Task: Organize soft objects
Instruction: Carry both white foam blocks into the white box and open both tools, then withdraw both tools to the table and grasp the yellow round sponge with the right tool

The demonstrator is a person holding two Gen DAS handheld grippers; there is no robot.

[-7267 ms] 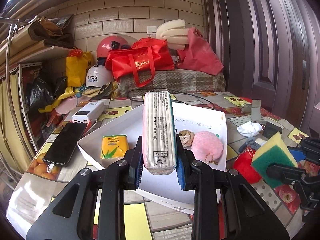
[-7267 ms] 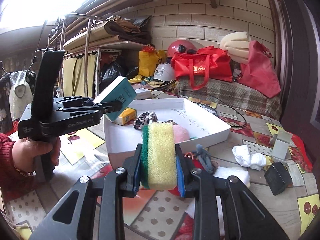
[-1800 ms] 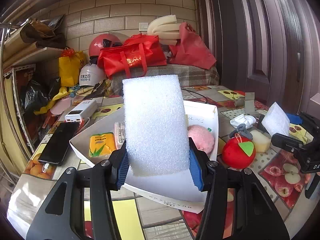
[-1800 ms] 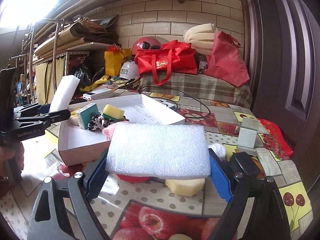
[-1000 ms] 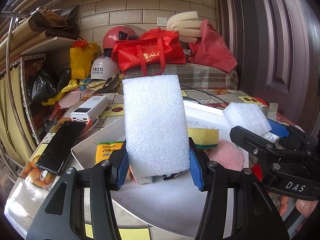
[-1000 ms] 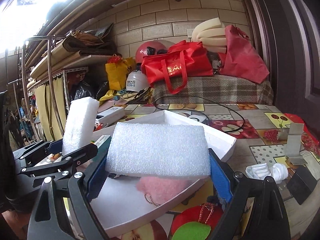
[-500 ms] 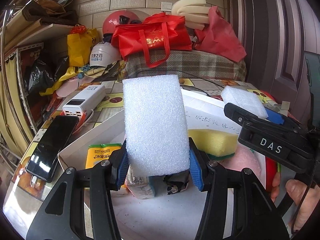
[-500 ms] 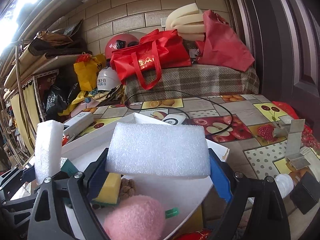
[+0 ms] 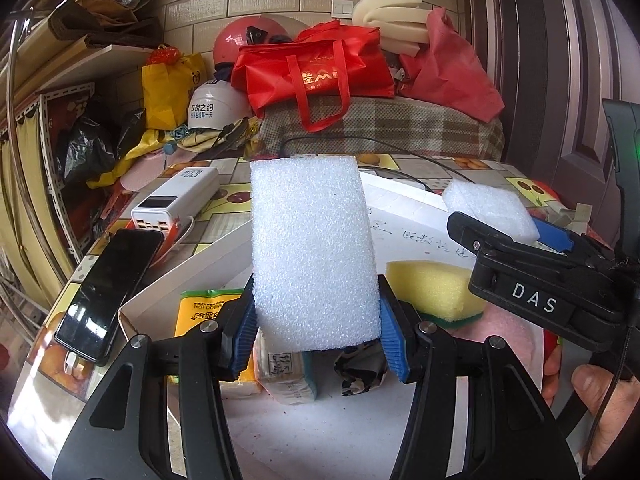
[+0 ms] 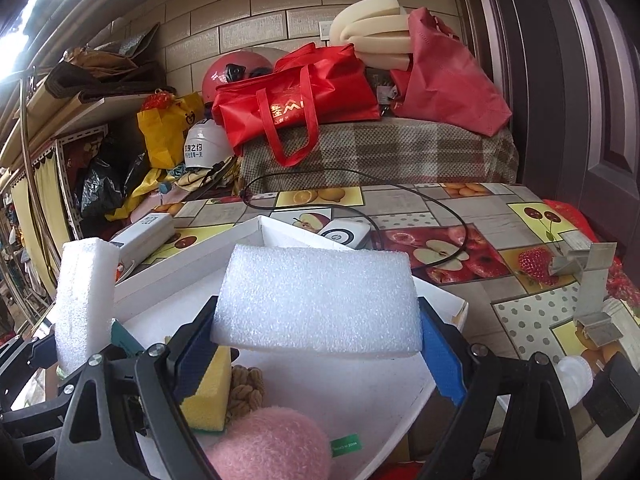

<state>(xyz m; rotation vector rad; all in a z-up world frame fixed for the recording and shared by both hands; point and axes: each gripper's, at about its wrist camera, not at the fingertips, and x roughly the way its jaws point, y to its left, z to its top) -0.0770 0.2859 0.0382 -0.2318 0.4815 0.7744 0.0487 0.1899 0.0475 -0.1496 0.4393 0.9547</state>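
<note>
Standing upright between the blue pads of the left gripper (image 9: 318, 336), a white foam block (image 9: 314, 256) hangs over the near part of the white tray (image 9: 404, 200); the jaws are opening, with the pads beside the block's lower sides. Below it in the tray lie a yellow tissue pack (image 9: 200, 312), a yellow sponge (image 9: 434, 284) and a patterned cloth (image 9: 358, 368). A phone (image 9: 110, 292) lies on the table left of the tray.

From the right wrist view, the right gripper (image 10: 318, 344) spans a second white foam block (image 10: 316, 304) lying flat and crosswise, its jaws opening very wide, above the tray (image 10: 192, 268). A pink puff (image 10: 268, 440) and a knotted beige piece (image 10: 244, 388) lie beneath.
</note>
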